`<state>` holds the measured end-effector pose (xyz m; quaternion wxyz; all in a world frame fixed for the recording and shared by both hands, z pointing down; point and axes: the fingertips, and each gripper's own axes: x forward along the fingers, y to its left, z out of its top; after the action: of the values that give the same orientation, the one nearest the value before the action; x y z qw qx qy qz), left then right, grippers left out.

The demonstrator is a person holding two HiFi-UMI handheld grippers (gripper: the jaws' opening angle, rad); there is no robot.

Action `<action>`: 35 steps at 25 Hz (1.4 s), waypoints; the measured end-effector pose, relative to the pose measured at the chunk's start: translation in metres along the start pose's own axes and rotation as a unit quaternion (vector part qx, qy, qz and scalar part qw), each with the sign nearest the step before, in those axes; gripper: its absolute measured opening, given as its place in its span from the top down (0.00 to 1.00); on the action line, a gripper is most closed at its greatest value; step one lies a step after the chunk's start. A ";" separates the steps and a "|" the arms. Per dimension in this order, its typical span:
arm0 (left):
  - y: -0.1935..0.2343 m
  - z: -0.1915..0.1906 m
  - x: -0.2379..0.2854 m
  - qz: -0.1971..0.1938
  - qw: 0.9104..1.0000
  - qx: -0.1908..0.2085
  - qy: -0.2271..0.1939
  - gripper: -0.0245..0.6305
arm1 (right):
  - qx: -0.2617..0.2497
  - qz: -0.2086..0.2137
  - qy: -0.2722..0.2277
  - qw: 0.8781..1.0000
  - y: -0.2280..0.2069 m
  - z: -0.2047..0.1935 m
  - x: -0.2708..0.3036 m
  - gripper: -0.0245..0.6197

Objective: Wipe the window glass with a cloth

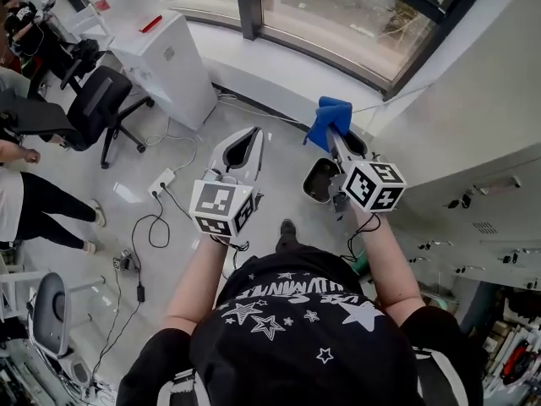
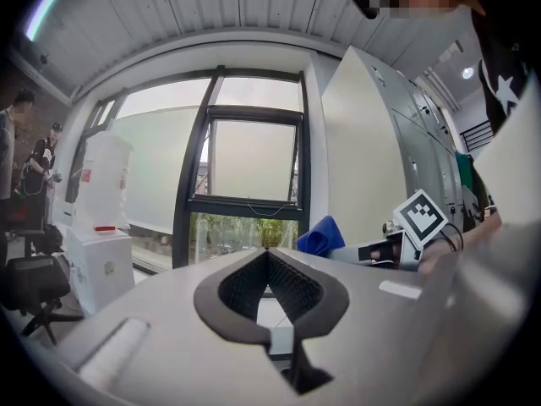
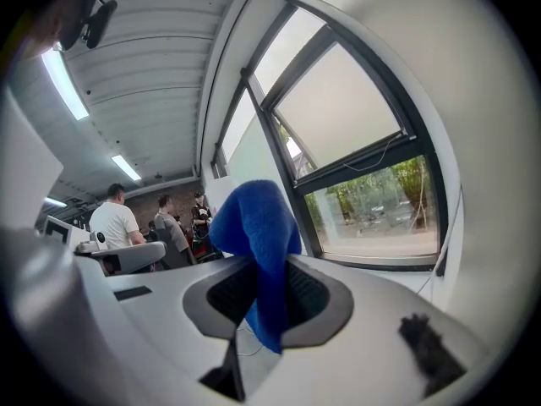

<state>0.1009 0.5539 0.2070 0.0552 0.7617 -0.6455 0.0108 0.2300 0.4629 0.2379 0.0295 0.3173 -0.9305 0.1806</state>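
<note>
The right gripper (image 3: 265,257) has its fingers (image 3: 314,294) clamped on a blue cloth (image 3: 254,218); the cloth bunches up above the tips, and a tail of it hangs down between the dark pads. In the head view the right gripper (image 1: 332,134) sits right of centre and points toward the top of the frame; the blue cloth (image 1: 328,115) is at its tip, in front of the white wall below the window glass (image 1: 338,15) and apart from the glass. The glass runs along the top of that frame in a dark surround, with greenery behind it. In the right gripper view the window glass (image 3: 376,197) fills the right half, beyond the cloth; several people (image 3: 114,218) stand at the lower left.

The left gripper (image 1: 254,135) lies just left of centre in the head view, near the right one but not touching it. In the left gripper view the left gripper (image 2: 267,249) has its fingers (image 2: 296,284) together at the tips, with nothing between them and an oval gap behind the tips. There the blue cloth (image 2: 321,237) shows right of centre; the window glass (image 2: 252,159) stands behind, at mid-frame.

A white cabinet (image 1: 165,57) stands at the upper left of the head view, with a black office chair (image 1: 97,100) left of it; a power strip (image 1: 161,181) and cables lie on the grey floor (image 1: 84,176).
</note>
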 end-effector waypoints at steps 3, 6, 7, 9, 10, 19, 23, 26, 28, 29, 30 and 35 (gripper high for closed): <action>0.005 0.000 0.029 0.003 1.000 -0.002 0.007 0.95 | 0.011 0.000 0.002 1.000 -0.025 0.007 0.018 0.85; 0.008 -0.006 0.051 0.008 1.000 -0.001 0.017 0.95 | 0.020 0.004 0.004 1.000 -0.045 0.006 0.030 0.85; 0.007 -0.008 0.057 0.009 1.000 -0.001 0.019 0.95 | 0.022 0.005 0.005 1.000 -0.050 0.005 0.032 0.85; 0.006 -0.013 0.068 0.011 1.000 -0.001 0.021 0.95 | 0.025 0.007 0.004 1.000 -0.063 0.004 0.036 0.85; 0.006 -0.014 0.074 0.011 1.000 -0.001 0.023 0.95 | 0.028 0.006 0.003 1.000 -0.068 0.004 0.039 0.85; 0.031 -0.007 0.114 -0.004 1.000 -0.001 0.025 0.95 | 0.021 -0.014 0.007 1.000 -0.092 0.017 0.073 0.85; 0.054 -0.003 0.139 -0.029 0.999 -0.001 0.026 0.95 | 0.019 -0.041 -0.003 0.999 -0.098 0.027 0.093 0.85; 0.072 0.000 0.163 -0.050 0.998 0.002 0.026 0.95 | 0.026 -0.064 -0.007 0.998 -0.110 0.031 0.110 0.85; 0.084 0.002 0.182 -0.067 0.997 0.007 0.028 0.95 | 0.029 -0.081 -0.011 0.996 -0.119 0.034 0.122 0.85; 0.091 0.003 0.192 -0.075 0.997 0.007 0.030 0.95 | 0.031 -0.091 -0.014 0.995 -0.124 0.037 0.128 0.85; 0.100 0.003 0.203 -0.082 0.996 0.007 0.033 0.95 | 0.034 -0.102 -0.017 0.994 -0.129 0.039 0.135 0.85; 0.143 0.004 0.249 -0.118 0.992 0.012 0.043 0.95 | 0.045 -0.144 -0.024 0.988 -0.148 0.050 0.179 0.85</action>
<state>0.0011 0.2859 0.2349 0.0751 0.8317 -0.5483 0.0446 0.1794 0.2330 0.2691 0.0181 0.4532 -0.8666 0.2082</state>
